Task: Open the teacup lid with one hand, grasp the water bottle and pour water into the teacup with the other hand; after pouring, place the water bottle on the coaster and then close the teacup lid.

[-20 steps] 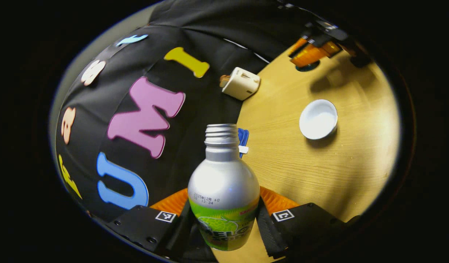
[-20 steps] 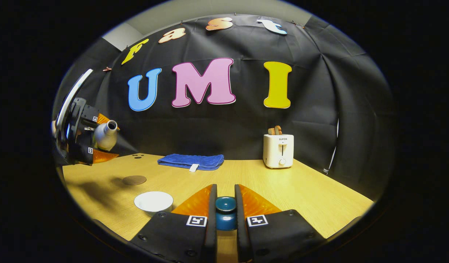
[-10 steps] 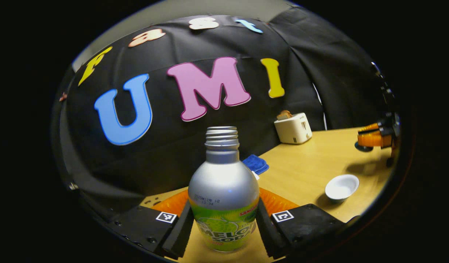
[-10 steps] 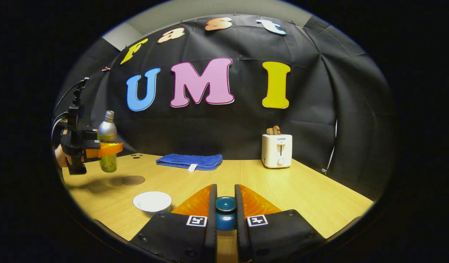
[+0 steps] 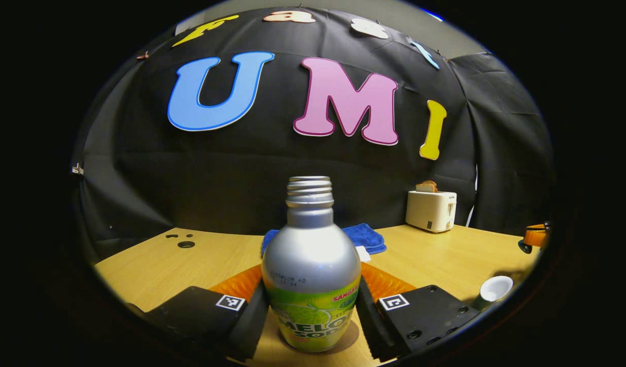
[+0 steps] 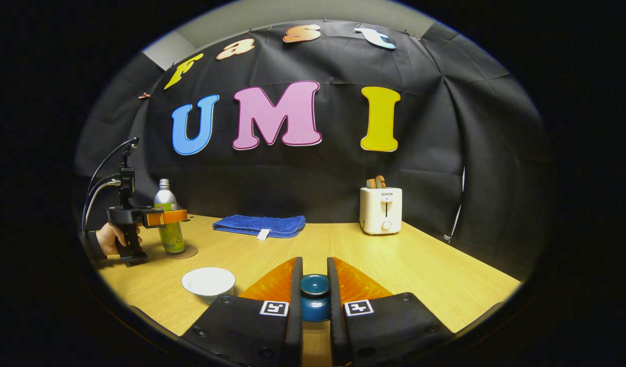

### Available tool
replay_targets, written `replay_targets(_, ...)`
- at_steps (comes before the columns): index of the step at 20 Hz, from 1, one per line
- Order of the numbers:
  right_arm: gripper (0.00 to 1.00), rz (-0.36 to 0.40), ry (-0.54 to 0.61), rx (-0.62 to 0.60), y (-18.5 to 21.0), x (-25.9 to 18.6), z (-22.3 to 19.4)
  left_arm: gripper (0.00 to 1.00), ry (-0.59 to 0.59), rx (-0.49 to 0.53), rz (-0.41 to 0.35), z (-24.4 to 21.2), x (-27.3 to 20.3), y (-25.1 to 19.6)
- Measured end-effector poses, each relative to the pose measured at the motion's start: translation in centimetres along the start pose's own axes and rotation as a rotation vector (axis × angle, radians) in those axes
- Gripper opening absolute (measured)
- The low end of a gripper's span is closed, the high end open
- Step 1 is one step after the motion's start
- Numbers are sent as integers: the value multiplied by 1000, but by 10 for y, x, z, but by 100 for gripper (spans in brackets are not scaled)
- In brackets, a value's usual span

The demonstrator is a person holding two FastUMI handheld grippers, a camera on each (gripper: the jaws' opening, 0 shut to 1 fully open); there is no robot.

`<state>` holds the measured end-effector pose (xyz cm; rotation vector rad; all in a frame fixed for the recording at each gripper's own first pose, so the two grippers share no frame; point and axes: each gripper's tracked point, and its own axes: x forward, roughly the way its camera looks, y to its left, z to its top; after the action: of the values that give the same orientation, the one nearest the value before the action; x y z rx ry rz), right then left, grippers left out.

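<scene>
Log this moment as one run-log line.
step: bottle onto coaster | left gripper: shut on water bottle, upright on coaster | right gripper: shut on teacup lid | teacup: uncovered

The water bottle (image 5: 311, 265) wears a printed label in big letters, with a small stamped line of digits above it (too fine to make out). The toaster (image 6: 380, 210) carries a short brand word on its front. Square coded markers sit on the left tongs (image 5: 311, 300) and the right tongs (image 6: 314, 278).
</scene>
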<state>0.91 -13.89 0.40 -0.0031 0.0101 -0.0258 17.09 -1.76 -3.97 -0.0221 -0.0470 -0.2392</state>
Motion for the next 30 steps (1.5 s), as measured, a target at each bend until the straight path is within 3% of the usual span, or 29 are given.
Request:
replay_targets(10,25,-8,0,-1,-2,0,0,84,12,8,-18,-4,3,-6)
replay_targets(11,25,-8,-1,-1,-2,0,0,85,20,18,-15,-4,-1,-6)
replay_targets(12,25,-8,0,-1,-2,0,0,94,27,22,-19,-4,-3,-9)
replay_targets(19,25,-7,-1,-1,-2,1,0,98,134,16,-7,-27,-42,-12)
replay_targets(23,25,-2,-1,0,-2,1,0,98,122,23,4,-26,-73,-15)
replay_targets(27,25,72,-9,4,28,3,2,98,16,61,32,-9,-108,-8)
replay_targets(30,25,184,-20,2,81,8,11,98,-13,47,49,-6,-121,0)
